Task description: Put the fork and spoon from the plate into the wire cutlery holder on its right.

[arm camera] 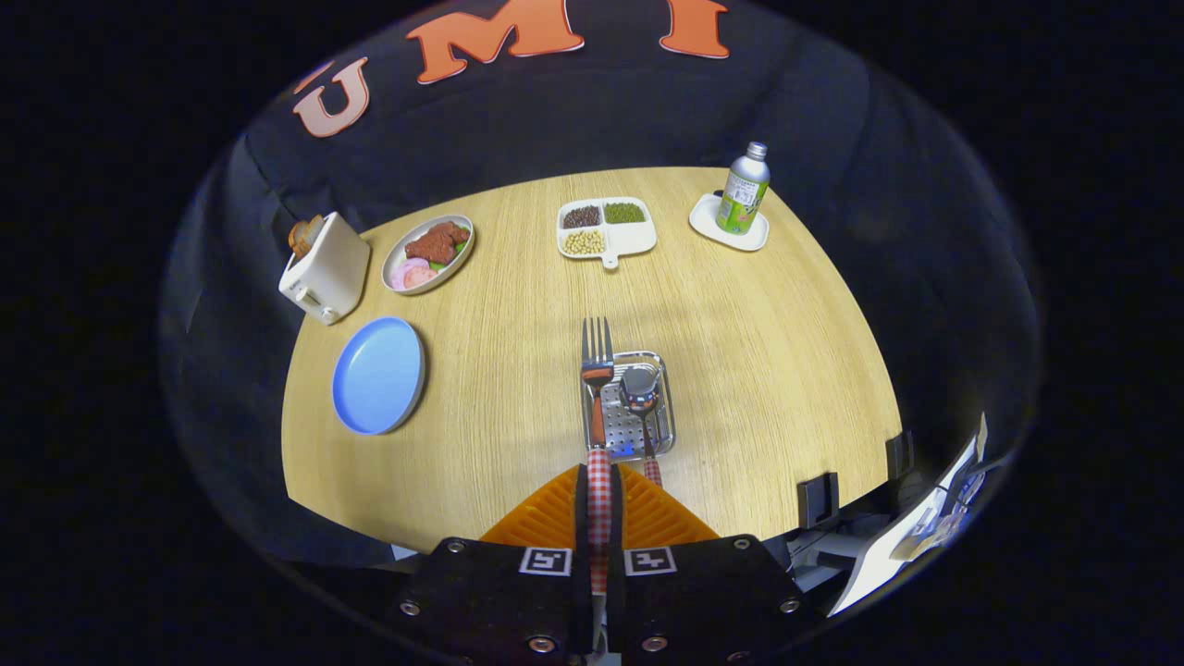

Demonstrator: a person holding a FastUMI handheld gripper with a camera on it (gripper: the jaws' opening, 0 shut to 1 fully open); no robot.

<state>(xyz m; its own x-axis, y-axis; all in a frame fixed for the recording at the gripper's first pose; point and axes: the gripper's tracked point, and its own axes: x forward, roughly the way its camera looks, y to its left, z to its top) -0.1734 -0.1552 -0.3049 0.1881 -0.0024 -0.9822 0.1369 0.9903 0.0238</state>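
Gripping: gripper [599, 499] has both orange fingers [546, 518] pressed together on the red-check handle of the fork [597, 370], no gap btwn them.
Fork: held along the finger line, tines pointing away, tip reaching just past the far rim of the wire cutlery holder [659, 435]; whether it touches the holder, can't tell.
Spoon [640, 390]: inside the holder, bowl toward its far end, red-check handle running back toward the right finger.
Holder: shiny metal w/ perforated base, on the wooden table [786, 351], directly ahead of the fingers.
Blue plate [377, 375]: bare, well left of the holder.
Beyond: toaster [324, 268] w/ bread, oval dish of food [427, 252], divided tray of beans [606, 228], bottle [745, 190] standing on a small white plate [710, 222].
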